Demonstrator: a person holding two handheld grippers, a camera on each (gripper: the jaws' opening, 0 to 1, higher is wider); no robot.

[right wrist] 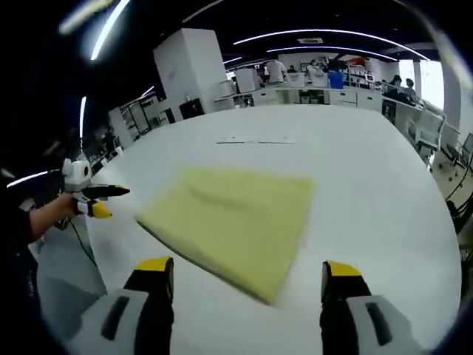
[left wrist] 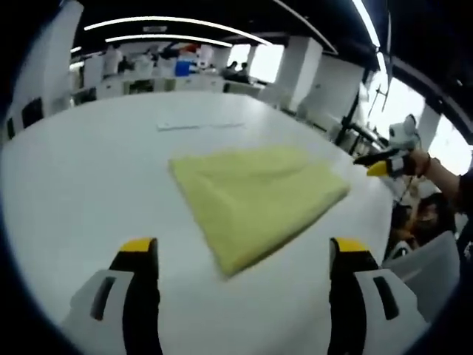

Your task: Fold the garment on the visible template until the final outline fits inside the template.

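A yellow garment lies folded into a flat, roughly four-sided shape in the middle of the white table. My left gripper hovers open just short of its near corner, nothing between the yellow-tipped fingers. Off the table's right edge, a hand holds my right gripper. In the right gripper view the same garment lies ahead of my open right gripper, and the left gripper is held at the table's left edge. Faint thin marks show on the table beyond the garment.
The white table is wide, with bare surface all around the garment. Past its far edge stand office desks, white pillars and people. A grey chair sits off the table's right side.
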